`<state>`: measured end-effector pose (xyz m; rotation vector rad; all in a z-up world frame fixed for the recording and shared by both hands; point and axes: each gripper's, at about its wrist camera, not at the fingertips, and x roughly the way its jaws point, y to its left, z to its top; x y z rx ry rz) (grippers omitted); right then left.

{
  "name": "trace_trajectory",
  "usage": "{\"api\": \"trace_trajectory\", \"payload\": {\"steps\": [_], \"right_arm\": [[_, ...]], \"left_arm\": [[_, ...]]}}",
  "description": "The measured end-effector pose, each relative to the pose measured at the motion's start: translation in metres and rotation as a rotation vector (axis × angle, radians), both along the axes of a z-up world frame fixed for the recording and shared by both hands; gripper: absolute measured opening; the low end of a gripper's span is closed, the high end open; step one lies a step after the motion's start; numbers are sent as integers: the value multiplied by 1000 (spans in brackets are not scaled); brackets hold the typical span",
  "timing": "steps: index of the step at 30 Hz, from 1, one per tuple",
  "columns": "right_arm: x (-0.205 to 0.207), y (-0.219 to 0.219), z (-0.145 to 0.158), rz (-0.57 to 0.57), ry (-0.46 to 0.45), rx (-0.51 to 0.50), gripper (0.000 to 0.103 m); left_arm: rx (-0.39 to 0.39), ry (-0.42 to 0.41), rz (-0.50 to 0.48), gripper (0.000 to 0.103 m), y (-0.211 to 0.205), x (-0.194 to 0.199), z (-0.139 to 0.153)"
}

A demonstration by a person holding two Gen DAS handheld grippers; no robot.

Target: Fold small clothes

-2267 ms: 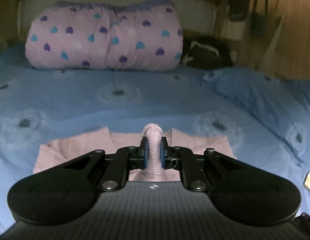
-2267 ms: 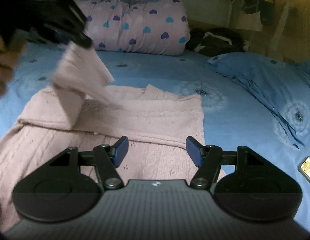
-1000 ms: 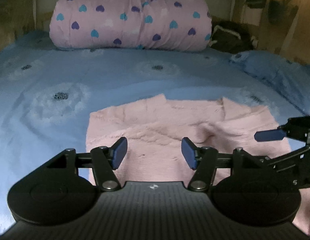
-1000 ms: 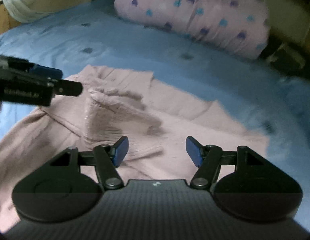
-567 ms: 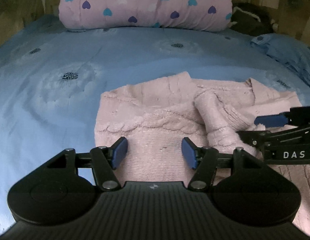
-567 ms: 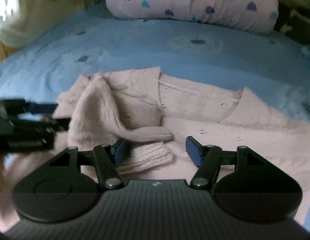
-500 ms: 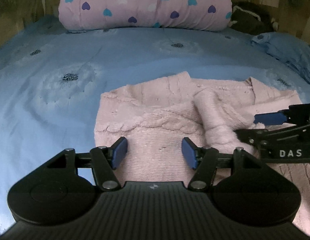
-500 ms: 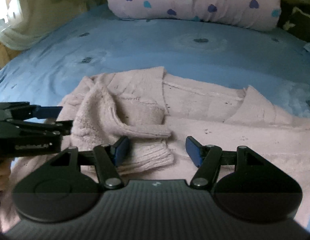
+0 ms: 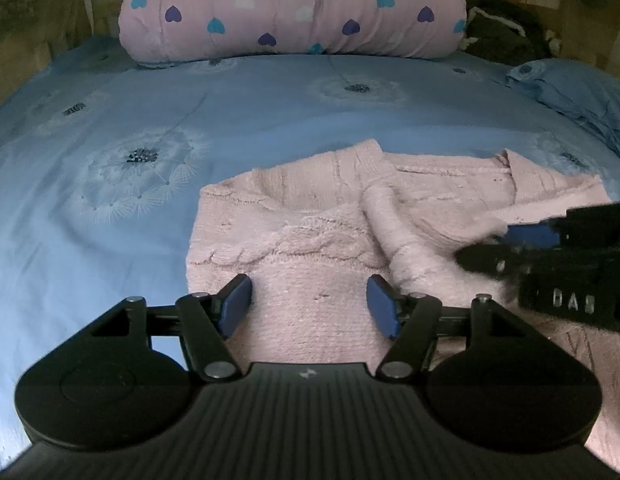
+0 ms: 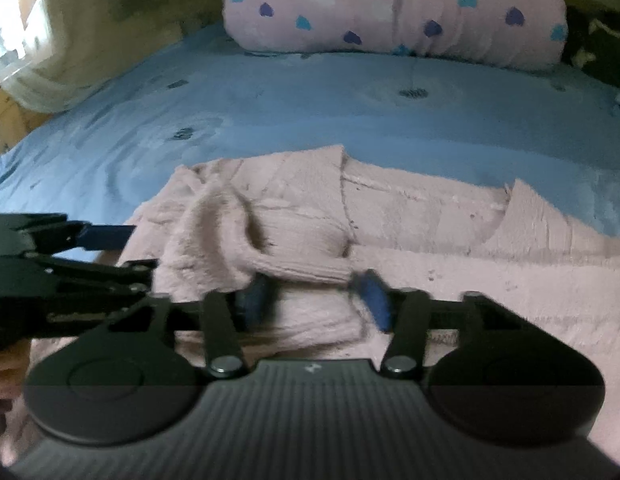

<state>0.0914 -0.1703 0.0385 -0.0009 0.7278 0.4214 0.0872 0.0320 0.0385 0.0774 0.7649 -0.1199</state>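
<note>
Heart-print duvet (image 9: 289, 8) lies well beyond the sweater (image 9: 310, 240).

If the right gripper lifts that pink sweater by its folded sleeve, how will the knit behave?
Probably floppy: the pink sweater lies in soft bunched folds on the blue bedsheet, so the rest would likely sag and trail. The sleeve, between the just-closing jaws of the right gripper, looks thick and fuzzy, so slipping seems unlikely.
</note>
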Motion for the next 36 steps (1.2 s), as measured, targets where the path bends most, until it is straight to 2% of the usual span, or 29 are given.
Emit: {"api": "trace_trajectory", "payload": {"steps": [1, 2, 6, 10, 16, 23, 27, 32, 36], "right_arm": [[0, 2, 3, 4, -3, -10, 30], [0, 5, 6, -4, -9, -19, 22], [0, 4, 15, -44, -11, 6, 14], [-4, -6, 20, -88, -19, 30, 13], [-15, -39, 29, -177, -67, -58, 13], [-23, -97, 44, -309, -56, -61, 13], [-31, -126, 49, -372, -57, -27, 13], [-39, -148, 56, -425, -60, -19, 13], [-34, -158, 49, -452, -20, -26, 13]], "left_arm": [[1, -3, 0, 70, 0, -1, 0], [-2, -5, 0, 70, 1, -2, 1], [-26, -8, 1, 70, 6, -3, 3], [-35, -7, 8, 70, 8, -3, 5], [-33, -25, -8, 70, 6, -7, 8], [-23, -26, -8, 70, 2, -7, 6], [-13, -33, -10, 70, 0, -7, 5], [-6, -30, -2, 70, 1, -4, 3], [-7, -32, 7, 70, 2, -3, 2]]}}
